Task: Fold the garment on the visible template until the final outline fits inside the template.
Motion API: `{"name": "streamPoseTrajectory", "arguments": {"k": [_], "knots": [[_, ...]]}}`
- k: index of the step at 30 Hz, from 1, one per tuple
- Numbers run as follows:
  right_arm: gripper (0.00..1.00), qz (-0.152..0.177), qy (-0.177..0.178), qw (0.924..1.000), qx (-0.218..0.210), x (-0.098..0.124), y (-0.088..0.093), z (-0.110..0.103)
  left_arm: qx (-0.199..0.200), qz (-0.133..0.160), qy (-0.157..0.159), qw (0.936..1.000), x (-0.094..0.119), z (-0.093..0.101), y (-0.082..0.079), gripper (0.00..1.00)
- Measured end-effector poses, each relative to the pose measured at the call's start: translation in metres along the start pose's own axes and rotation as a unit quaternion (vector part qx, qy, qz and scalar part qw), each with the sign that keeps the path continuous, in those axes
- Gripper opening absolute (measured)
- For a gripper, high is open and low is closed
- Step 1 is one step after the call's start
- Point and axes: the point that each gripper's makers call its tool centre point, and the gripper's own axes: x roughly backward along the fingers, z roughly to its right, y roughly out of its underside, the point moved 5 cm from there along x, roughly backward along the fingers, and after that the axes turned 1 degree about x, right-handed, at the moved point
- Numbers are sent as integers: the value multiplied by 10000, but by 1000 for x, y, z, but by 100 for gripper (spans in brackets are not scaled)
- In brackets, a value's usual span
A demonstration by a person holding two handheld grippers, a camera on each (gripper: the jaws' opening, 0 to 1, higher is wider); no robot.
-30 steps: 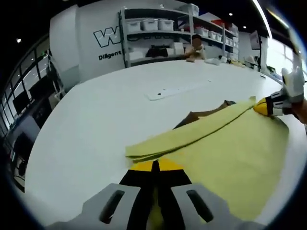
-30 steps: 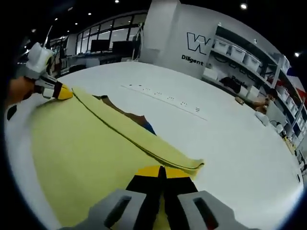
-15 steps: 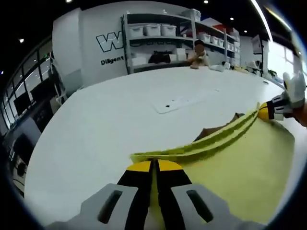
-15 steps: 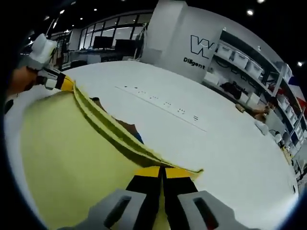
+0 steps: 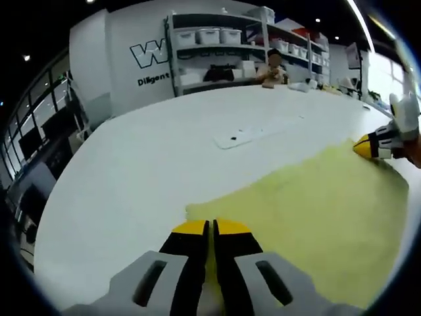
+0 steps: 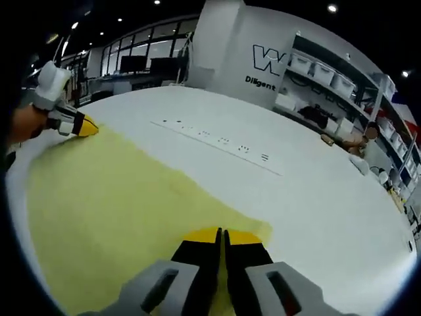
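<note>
— So how does the yellow garment (image 5: 316, 204) lie?
— Flat on the white worktop (image 5: 151, 164), its long axis running from one gripper to the other; soft, matte cloth, plain in colour.
— And the jaws?
— The left gripper (image 5: 210, 230) and right gripper (image 6: 222, 234) each pinch a corner of the near edge, jaws pressed together. A white power strip (image 6: 217, 139) lies beyond.

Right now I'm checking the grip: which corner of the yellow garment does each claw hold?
Left claw pinches the yellow garment's corner nearer the shelves; right claw pinches the opposite one.
</note>
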Motion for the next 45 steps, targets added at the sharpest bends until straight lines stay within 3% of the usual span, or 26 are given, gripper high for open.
{"name": "streamPoseTrajectory", "arguments": {"k": [5, 9, 15, 24, 34, 43, 45], "knots": [[0, -32, -26, 9999, -91, 0, 0, 0, 79, -6, 12, 10000, 0, 0, 0, 0], [6, -10, 69, 9998, -171, 6, -1, 6, 92, 79, 27, 9999, 6, 0, -5, 2], [5, 250, 126, 9996, -1, 28, -16, 6, 93, 339, 39, 9994, 34, -3, -17, 3], [6, 491, 44, 9985, 243, 71, -27, -13, 91, 325, 66, 9994, 73, 1, 3, 5], [6, 325, -77, 9992, 225, 114, 1, -42, 202, 224, 136, 9995, 116, 18, 28, 4], [6, 248, -48, 9997, 60, 145, 22, -58, 196, 250, 150, 9994, 146, 29, 37, 3], [6, 228, -43, 9997, 9, 155, 28, -63, 228, 210, 178, 9994, 154, 34, 46, 3]]}}
